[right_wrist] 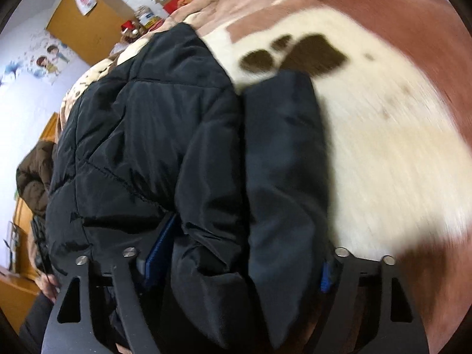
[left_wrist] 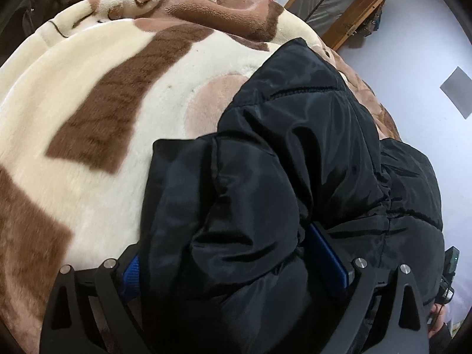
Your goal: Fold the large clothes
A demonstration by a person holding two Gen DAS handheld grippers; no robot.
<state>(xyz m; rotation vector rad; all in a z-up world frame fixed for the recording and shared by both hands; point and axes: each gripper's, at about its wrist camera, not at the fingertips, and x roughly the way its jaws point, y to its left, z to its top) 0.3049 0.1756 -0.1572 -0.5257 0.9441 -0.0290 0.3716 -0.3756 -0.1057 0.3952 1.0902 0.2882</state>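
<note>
A black puffer jacket (left_wrist: 295, 162) lies bunched on a cream and brown plush blanket (left_wrist: 97, 94). In the left wrist view my left gripper (left_wrist: 227, 244) straddles a thick fold of the jacket. Its jaws stand wide, and the blue pad (left_wrist: 329, 253) on the right shows its bare face. In the right wrist view the same jacket (right_wrist: 141, 135) fills the lower middle. My right gripper (right_wrist: 250, 242) stands wide around a padded roll of it, with a blue pad (right_wrist: 160, 247) showing on the left. The fingertips are buried in the fabric.
The blanket (right_wrist: 383, 147) spreads wide beside the jacket. A wooden frame (left_wrist: 339, 8) leans on the white wall. A wooden cabinet (right_wrist: 88, 20), boxes (right_wrist: 174, 0) and a brown puffer coat (right_wrist: 32, 177) sit beyond the bed. A person's hand (right_wrist: 48, 290) shows at the edge.
</note>
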